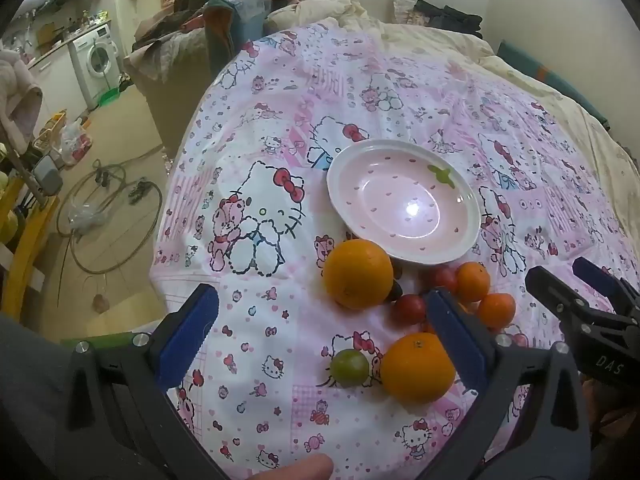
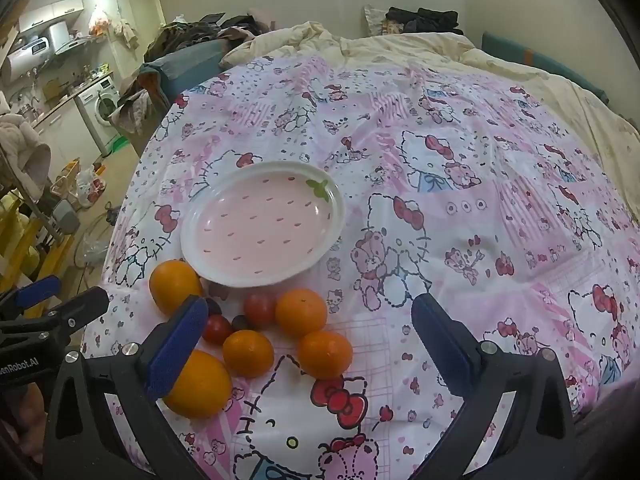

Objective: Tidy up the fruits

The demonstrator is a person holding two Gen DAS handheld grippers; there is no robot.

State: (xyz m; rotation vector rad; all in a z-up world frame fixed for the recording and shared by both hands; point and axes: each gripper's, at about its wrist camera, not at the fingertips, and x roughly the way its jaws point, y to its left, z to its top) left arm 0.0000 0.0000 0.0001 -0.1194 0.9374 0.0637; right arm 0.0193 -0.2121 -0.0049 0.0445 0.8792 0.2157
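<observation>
pink cartoon-cat bedsheet (image 2: 460, 184) spread over the bed, cream duvet (image 2: 400, 46) bunched behind it. dark clothes (image 2: 424, 16) piled by the far wall, more clothes heaped at the bed's left end (image 1: 224, 4). washing machine (image 1: 98, 60) under a counter at left. hose loops (image 1: 108, 216) and plastic bags (image 1: 74, 140) on the floor. yellow frame (image 1: 24, 240) at left edge.

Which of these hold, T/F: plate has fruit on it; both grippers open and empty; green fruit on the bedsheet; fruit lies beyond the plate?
1. The pink strawberry-pattern plate has fruit on it. False: it is empty.
2. The left gripper and right gripper are open and empty. True.
3. A small green fruit lies on the bedsheet. True.
4. The fruit lies beyond the plate. False: the oranges and the rest lie on its near side.
</observation>
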